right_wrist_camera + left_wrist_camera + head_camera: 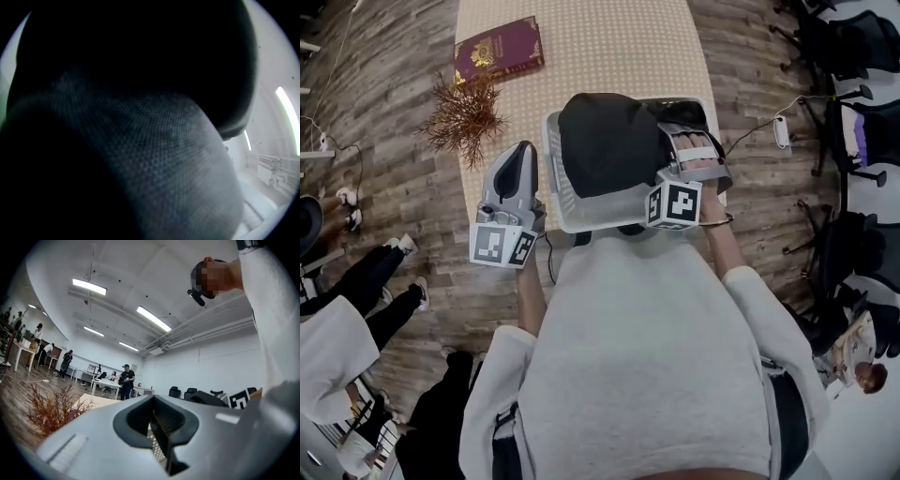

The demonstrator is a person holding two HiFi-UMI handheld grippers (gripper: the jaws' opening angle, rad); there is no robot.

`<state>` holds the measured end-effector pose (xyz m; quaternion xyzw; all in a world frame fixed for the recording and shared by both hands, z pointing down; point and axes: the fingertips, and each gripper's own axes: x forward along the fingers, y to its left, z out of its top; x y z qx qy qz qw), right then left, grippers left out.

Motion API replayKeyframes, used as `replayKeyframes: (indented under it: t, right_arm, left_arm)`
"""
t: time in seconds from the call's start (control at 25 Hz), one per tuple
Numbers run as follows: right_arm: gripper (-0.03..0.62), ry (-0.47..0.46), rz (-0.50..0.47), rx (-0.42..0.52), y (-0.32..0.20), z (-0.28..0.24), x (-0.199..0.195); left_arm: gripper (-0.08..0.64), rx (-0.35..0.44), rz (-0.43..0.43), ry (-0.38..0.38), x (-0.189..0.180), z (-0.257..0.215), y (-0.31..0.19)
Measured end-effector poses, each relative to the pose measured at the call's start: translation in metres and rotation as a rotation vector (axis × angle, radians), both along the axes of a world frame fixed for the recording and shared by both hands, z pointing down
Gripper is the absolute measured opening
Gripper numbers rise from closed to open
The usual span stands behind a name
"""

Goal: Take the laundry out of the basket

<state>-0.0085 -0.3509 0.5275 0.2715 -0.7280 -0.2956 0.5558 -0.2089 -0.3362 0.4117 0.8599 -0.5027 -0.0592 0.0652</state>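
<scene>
In the head view a white basket [555,178] stands at the near end of the desk [609,56], and a dark garment [609,141] bulges above its rim, bunched against the right hand-held gripper [680,150], which appears clamped on a fold of it. The left hand-held gripper [525,150] hangs just beside the basket's left wall, carrying nothing. Further up the desk lie a maroon book [498,49] and a dried plant [467,114]. In the left gripper view the jaws stand together with nothing between them, and the dried plant [51,411] shows off to the left. The right gripper view is almost filled by the garment [154,154], a fine dotted knit pressed right up to the camera, so the jaws themselves are covered. The cloth looks light, soft and limp. It will likely sag and trail, so a thick fold near its middle seems the safest hold.
</scene>
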Motion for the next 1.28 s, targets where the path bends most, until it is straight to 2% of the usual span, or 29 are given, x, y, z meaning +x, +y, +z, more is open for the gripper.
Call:
replayKeyframes:
  t: [0.08,0.16,0.24,0.4,0.52,0.6,0.72,1.08,1.28]
  right_arm:
    - [0.169,-0.066,0.023,-0.007,-0.001,-0.003,0.002]
    - [0.169,-0.198,0.073,-0.043,0.002,-0.007,0.005]
    - [0.169,-0.375,0.138,-0.092,0.003,-0.013,0.006]
    - [0.167,-0.801,0.259,-0.206,0.000,-0.031,0.005]
    - [0.164,-1.100,0.276,-0.290,-0.001,-0.053,0.006]
    - [0.163,-1.237,0.275,-0.324,0.000,-0.064,0.011]
    - [0.161,-1.302,0.269,-0.337,0.000,-0.071,0.021]
    - [0.160,-1.328,0.195,-0.318,0.018,-0.081,0.031]
    - [0.160,-1.338,0.169,-0.269,0.045,-0.103,0.032]
  left_arm:
    - [0.008,0.008,0.008,-0.006,0.005,-0.004,0.001]
    - [0.008,0.015,0.014,-0.012,0.011,-0.007,0.005]
    - [0.008,0.021,0.017,-0.016,0.017,-0.011,0.008]
    - [0.008,0.031,0.018,-0.029,0.027,-0.016,0.012]
    - [0.008,0.039,0.010,-0.041,0.035,-0.021,0.015]
    - [0.008,0.039,0.001,-0.050,0.041,-0.024,0.019]
    - [0.008,0.034,-0.015,-0.063,0.053,-0.027,0.028]
    - [0.008,0.043,-0.045,-0.102,0.074,-0.032,0.061]
    - [0.008,0.076,-0.034,-0.099,0.074,-0.042,0.088]
